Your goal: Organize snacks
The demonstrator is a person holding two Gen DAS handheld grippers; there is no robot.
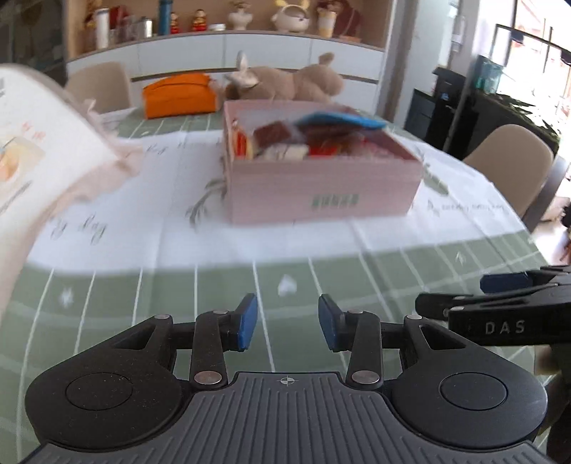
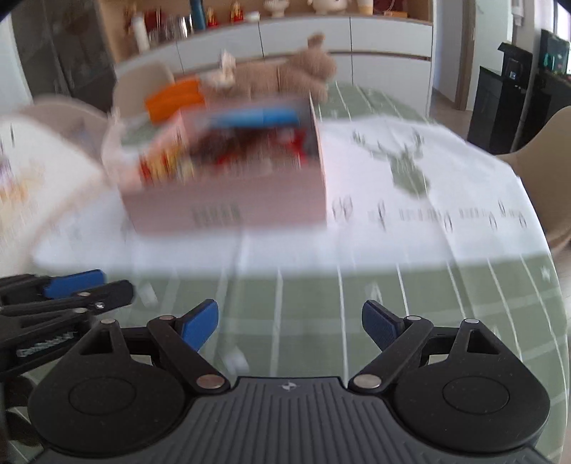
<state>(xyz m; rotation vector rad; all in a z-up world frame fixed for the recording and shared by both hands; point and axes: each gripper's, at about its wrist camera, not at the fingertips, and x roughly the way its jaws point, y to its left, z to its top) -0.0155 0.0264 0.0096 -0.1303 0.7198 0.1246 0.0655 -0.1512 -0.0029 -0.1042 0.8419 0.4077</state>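
Left gripper [image 1: 287,323]: lower centre of the left wrist view, blue pads spread apart, nothing between them; it hangs over the green checked part of the surface [image 1: 357,271].
Right gripper [image 2: 289,325]: lower centre of the right wrist view, fingers spread wider, nothing between them; also seen at the right edge of the left wrist view, just beside the left gripper.
Pink box [image 1: 321,185]: centre of the left wrist view, standing on the white printed band of the cloth, top open; well apart from both grippers.
Snacks [image 1: 285,137]: inside the pink box, a heap of packets, red, brown and pale wrappers (print unreadable, frame blurred).
Blue packet [image 1: 342,119]: lies across the top of the heap, toward the box's far side.
White bag [image 1: 32,150]: upper left of the left wrist view, large, printed with orange marks, near the box's left side; whether it rests on the surface I cannot tell.
Orange pouch [image 1: 178,94]: behind the box, upper left of centre, on the surface.
Plush toy [image 1: 285,82]: brown, lying on its side behind the box, just beside the orange pouch.
Chairs [image 1: 510,157]: beige, one at right edge, one beyond the far side.
Shelf [image 1: 228,21]: top of frame, bottles and figurines in a row.
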